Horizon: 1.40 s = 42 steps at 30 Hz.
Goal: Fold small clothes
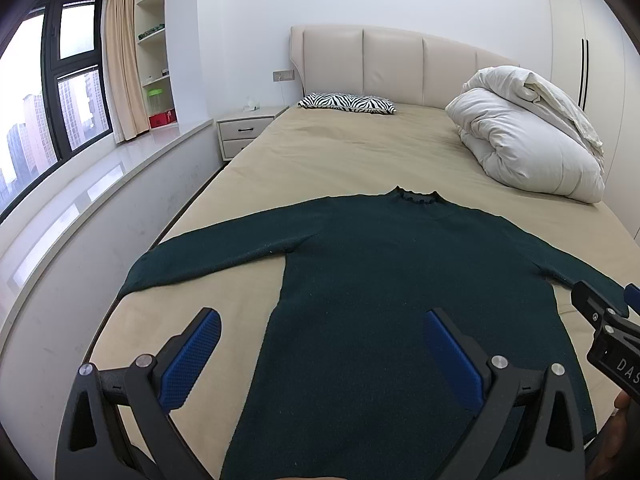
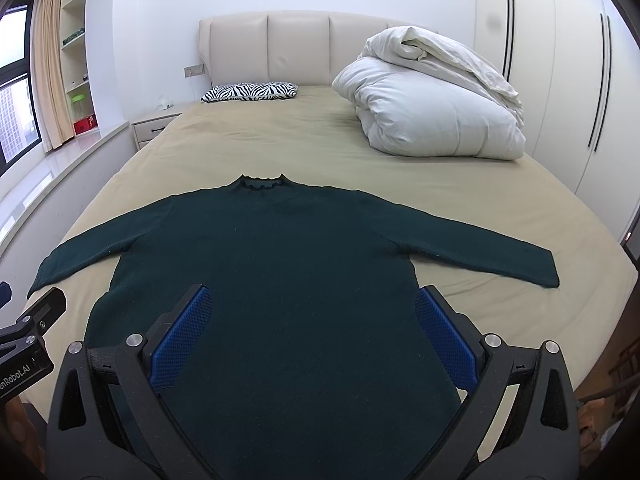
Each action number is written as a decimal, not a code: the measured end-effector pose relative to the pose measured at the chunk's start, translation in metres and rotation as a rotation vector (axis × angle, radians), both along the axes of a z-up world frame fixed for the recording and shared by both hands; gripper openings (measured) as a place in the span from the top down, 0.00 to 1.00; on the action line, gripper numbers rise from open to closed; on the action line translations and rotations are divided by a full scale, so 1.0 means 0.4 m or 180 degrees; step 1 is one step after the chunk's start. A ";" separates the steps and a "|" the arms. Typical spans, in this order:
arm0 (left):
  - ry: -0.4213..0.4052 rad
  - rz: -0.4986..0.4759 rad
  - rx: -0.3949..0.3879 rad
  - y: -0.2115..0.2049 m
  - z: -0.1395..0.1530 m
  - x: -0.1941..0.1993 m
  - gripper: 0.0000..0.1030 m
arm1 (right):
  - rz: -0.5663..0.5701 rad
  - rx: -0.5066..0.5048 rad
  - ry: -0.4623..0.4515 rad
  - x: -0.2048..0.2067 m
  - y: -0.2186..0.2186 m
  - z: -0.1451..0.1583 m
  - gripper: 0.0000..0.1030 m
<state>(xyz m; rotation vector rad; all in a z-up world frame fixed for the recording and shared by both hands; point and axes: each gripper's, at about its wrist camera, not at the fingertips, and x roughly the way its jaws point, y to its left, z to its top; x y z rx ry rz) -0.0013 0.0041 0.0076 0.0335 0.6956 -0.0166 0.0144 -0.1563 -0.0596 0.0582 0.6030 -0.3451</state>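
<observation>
— Any writing you can read?

— On my right gripper (image 1: 600,300), seen at 3 o'clock from the left camera, white letters "DAS", cut off by the frame edge. On my left gripper (image 2: 24,312), at 9 o'clock from the right camera, "nRobot.AI", its start cut off too.

— And the garment?

— A dark green long-sleeved knit sweater (image 1: 384,280) lies flat on the beige bed sheet (image 1: 352,152), frilled collar towards 12 o'clock, both sleeves spread out sideways, hem nearest me.

— Your grippers?

— Both stand wide open with nothing between their blue textured pads (image 2: 444,332). The left one hovers over the sweater's left hem edge, the right over the body. A rolled white duvet (image 2: 432,108) lies at 1 o'clock, a zebra-striped pillow (image 2: 250,91) by the headboard.
</observation>
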 end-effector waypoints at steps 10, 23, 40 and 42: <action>0.0001 0.0004 -0.0005 0.000 0.000 0.000 0.00 | 0.0004 0.0003 0.0003 0.004 0.002 -0.005 0.00; 0.0004 0.0006 -0.0010 0.004 -0.002 0.000 0.00 | 0.0015 0.0010 0.0024 0.012 0.003 -0.018 0.00; 0.0028 0.0014 -0.0034 0.013 -0.015 0.000 0.00 | 0.0024 0.0024 0.0064 0.016 0.001 -0.031 0.00; 0.0037 0.0023 -0.0033 0.015 -0.018 0.000 0.00 | 0.0028 0.0021 0.0076 0.020 -0.001 -0.033 0.00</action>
